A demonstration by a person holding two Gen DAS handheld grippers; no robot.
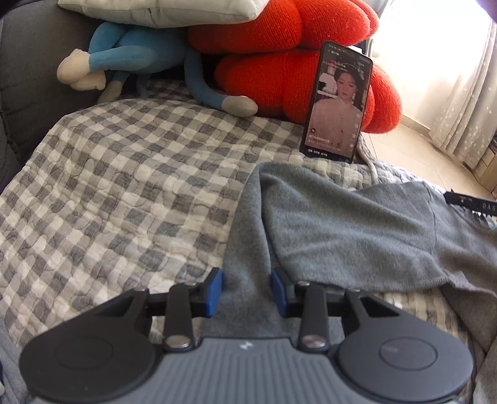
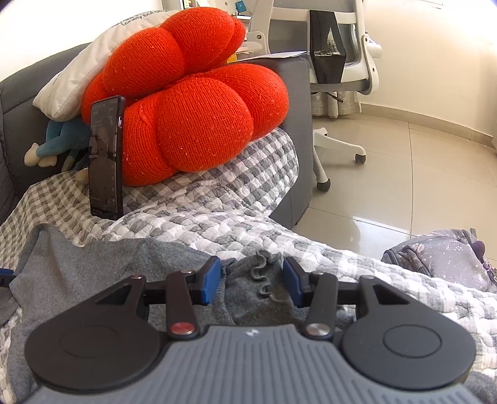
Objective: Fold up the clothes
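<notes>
A grey fleece garment [image 1: 357, 223] lies on a grey-and-white checked quilt [image 1: 124, 186] over a sofa. My left gripper [image 1: 247, 289] is open, its blue pads either side of a narrow strip of the garment near its left edge. In the right wrist view the same garment [image 2: 102, 267] spreads to the left. My right gripper [image 2: 252, 279] is open over a bunched, ruffled part of the grey cloth [image 2: 261, 273], pads on each side of it. The other gripper's tip shows at the right edge of the left view [image 1: 472, 203].
A phone [image 1: 337, 102] stands upright against a big red knitted cushion [image 1: 279, 62]; both also show in the right view, the phone [image 2: 105, 158] and cushion [image 2: 192, 102]. A blue plush toy [image 1: 130, 59], white pillow [image 1: 161, 9], office chair [image 2: 338, 46], tiled floor [image 2: 419, 174] and a patterned bag [image 2: 441, 258] lie around.
</notes>
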